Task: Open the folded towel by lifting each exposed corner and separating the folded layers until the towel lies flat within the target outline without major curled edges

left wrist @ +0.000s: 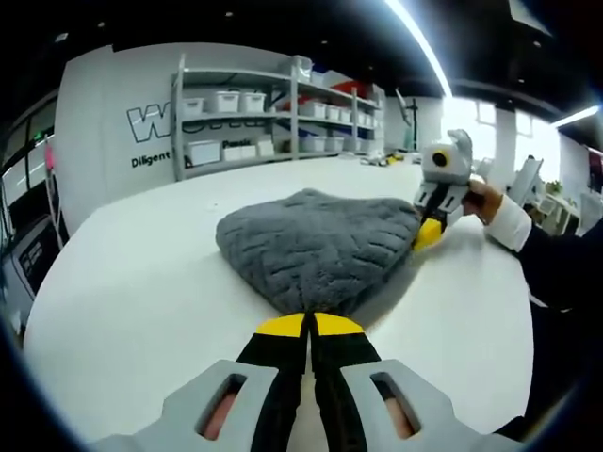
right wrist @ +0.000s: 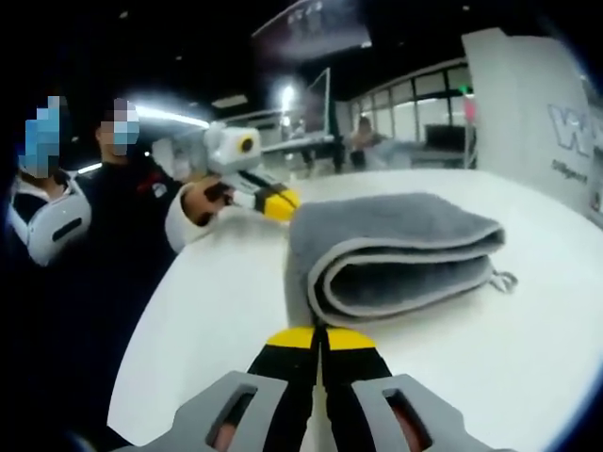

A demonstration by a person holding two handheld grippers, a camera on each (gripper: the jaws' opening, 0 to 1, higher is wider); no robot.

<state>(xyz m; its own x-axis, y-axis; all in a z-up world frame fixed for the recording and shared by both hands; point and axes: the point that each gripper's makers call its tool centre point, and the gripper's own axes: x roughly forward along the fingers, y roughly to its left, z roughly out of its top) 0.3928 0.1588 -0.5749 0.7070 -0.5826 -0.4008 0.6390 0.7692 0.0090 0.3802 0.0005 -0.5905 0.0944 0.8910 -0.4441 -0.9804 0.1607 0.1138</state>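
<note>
A: Two grippers at one grey towel [left wrist: 316,247], folded in thick layers on the white table [left wrist: 132,282]. Left gripper [left wrist: 310,325] closed on the towel's near corner, yellow tips pinched together with cloth between them. Right gripper [left wrist: 427,233] at the far corner, tips against the cloth; grip there not clear enough to call.

B: Confirmed from the right gripper view. Right gripper [right wrist: 321,337] with jaws together at the towel's [right wrist: 396,254] rolled, doubled edge; held or merely touching, cannot tell. Left gripper [right wrist: 273,201] at the opposite corner, carried by a hand [right wrist: 203,202] in a white cuff.

A: Edges and room?

B: Small hanging loop [right wrist: 504,280] at one corner of the towel. Bare tabletop [right wrist: 528,367] on all sides, rim well apart from the cloth.

A: Writing?

B: Wall lettering [left wrist: 151,160] behind the shelves [left wrist: 273,113]: a large "W", rest hidden; below it "Diligent", cut off.
</note>
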